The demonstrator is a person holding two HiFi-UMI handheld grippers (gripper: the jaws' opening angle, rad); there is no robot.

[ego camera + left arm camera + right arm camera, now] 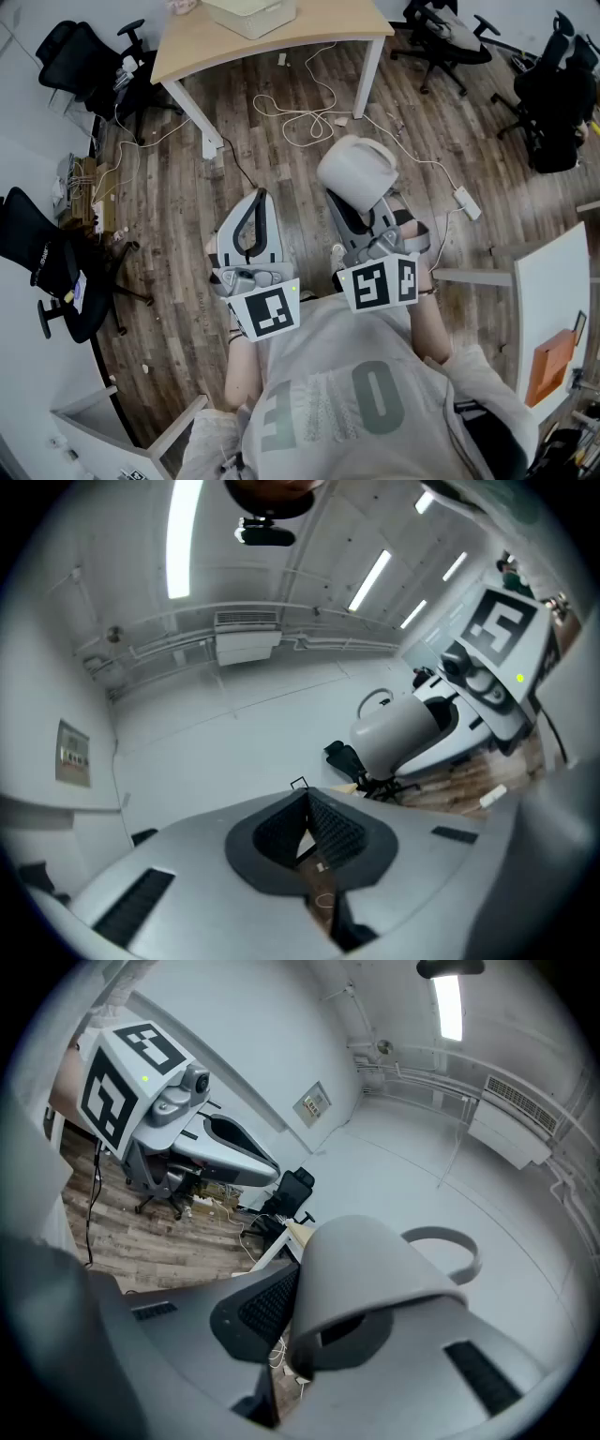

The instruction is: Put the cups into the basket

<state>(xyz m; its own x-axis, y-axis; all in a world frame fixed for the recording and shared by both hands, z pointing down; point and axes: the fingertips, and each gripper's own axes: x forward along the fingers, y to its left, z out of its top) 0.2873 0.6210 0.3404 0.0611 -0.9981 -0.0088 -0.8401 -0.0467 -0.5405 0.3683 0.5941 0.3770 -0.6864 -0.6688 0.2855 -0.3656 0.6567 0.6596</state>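
My right gripper (362,199) is shut on a white handled cup (355,171), held in the air over the wooden floor. In the right gripper view the cup (370,1274) fills the space between the jaws of the right gripper (314,1312), its handle pointing away to the right. My left gripper (259,195) hangs beside it to the left, shut with nothing in it. In its own view the left gripper (306,803) has its dark pads meeting at the tips, and the cup (401,731) shows at the right. A cream basket (249,15) stands on the far table.
The light wooden table (187,47) with white legs stands ahead. White cables (305,117) and a power strip (468,202) lie on the floor. Black office chairs (80,56) stand at left and upper right. A white desk (551,305) is at my right.
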